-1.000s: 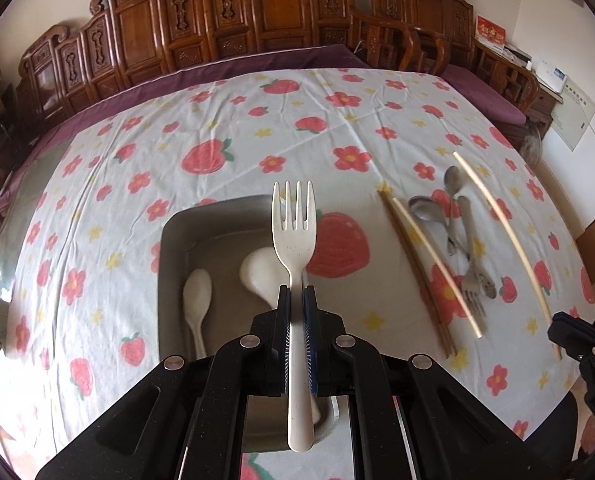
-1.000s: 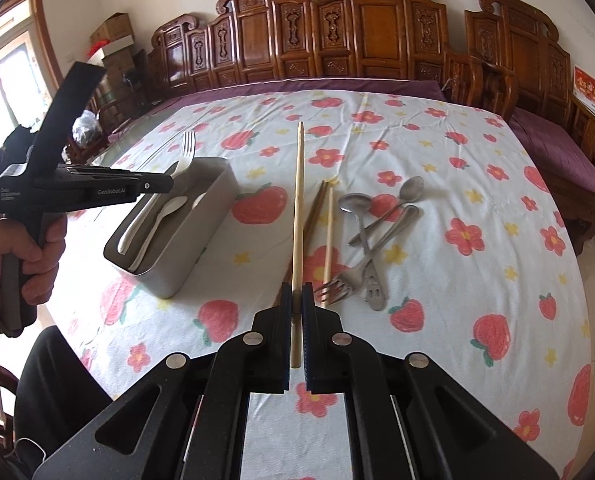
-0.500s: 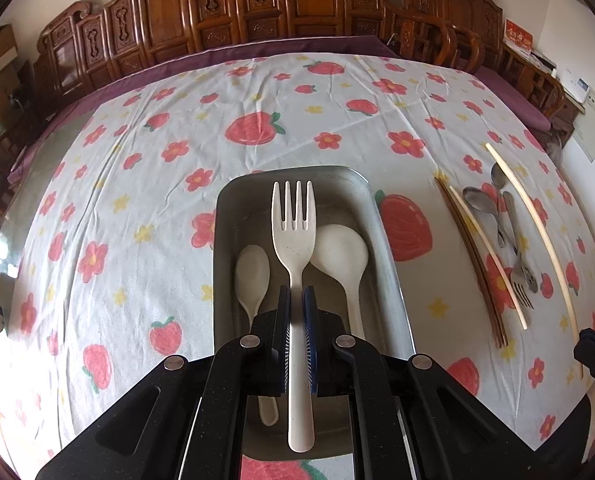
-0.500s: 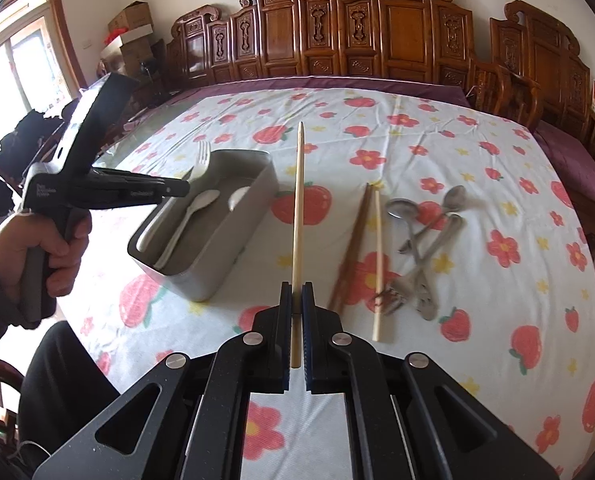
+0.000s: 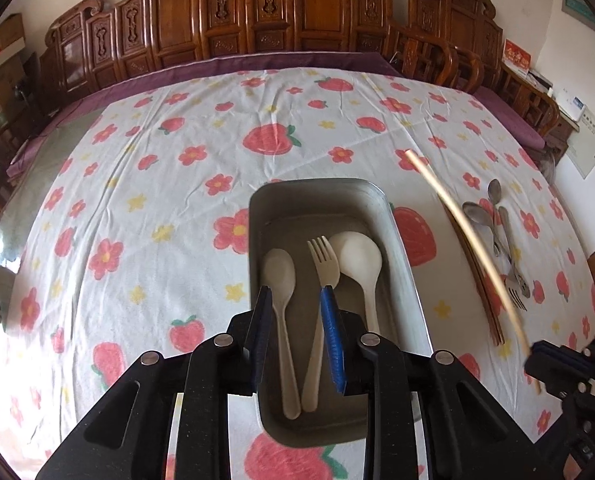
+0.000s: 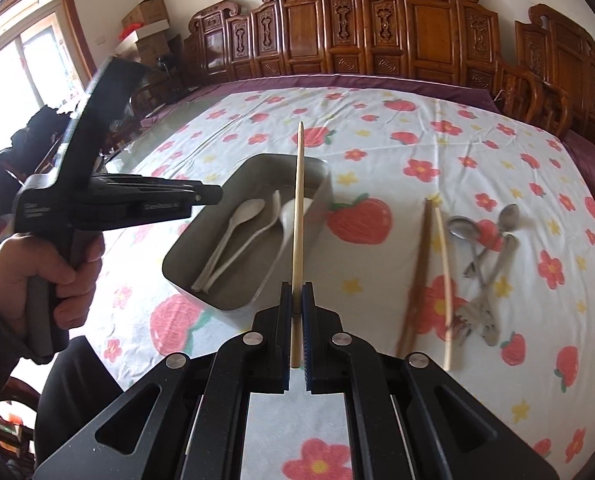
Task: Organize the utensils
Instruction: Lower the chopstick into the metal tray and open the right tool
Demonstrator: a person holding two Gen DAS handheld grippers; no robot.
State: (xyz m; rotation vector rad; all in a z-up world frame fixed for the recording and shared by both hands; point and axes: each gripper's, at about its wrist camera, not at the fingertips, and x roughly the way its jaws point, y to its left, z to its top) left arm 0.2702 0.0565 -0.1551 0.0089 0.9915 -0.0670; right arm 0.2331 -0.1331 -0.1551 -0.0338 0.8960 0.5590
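Observation:
The grey metal tray (image 5: 317,200) holds a small white spoon (image 5: 279,272), a white fork (image 5: 324,266) and a large white spoon (image 5: 355,256). My left gripper (image 5: 294,296) hovers over the tray's near end with its jaws opening. The fork lies loose in the tray beside the blue right pad (image 5: 331,328), and nothing is gripped. My right gripper (image 6: 296,288) is shut on a pale wooden chopstick (image 6: 299,220), which points out over the tray (image 6: 193,286). From the left wrist, the same chopstick (image 5: 469,236) crosses the right side, held by the right gripper (image 5: 553,360).
On the strawberry-print cloth right of the tray lie dark chopsticks (image 6: 417,272), another pale chopstick (image 6: 443,280) and a heap of metal spoons and forks (image 6: 485,260). A person's hand (image 6: 45,276) grips the left tool. Carved wooden chairs line the far edge.
The left gripper moved over the tray and opened, and the fork dropped in between the two spoons. The right gripper carried its chopstick leftward, over the tray.

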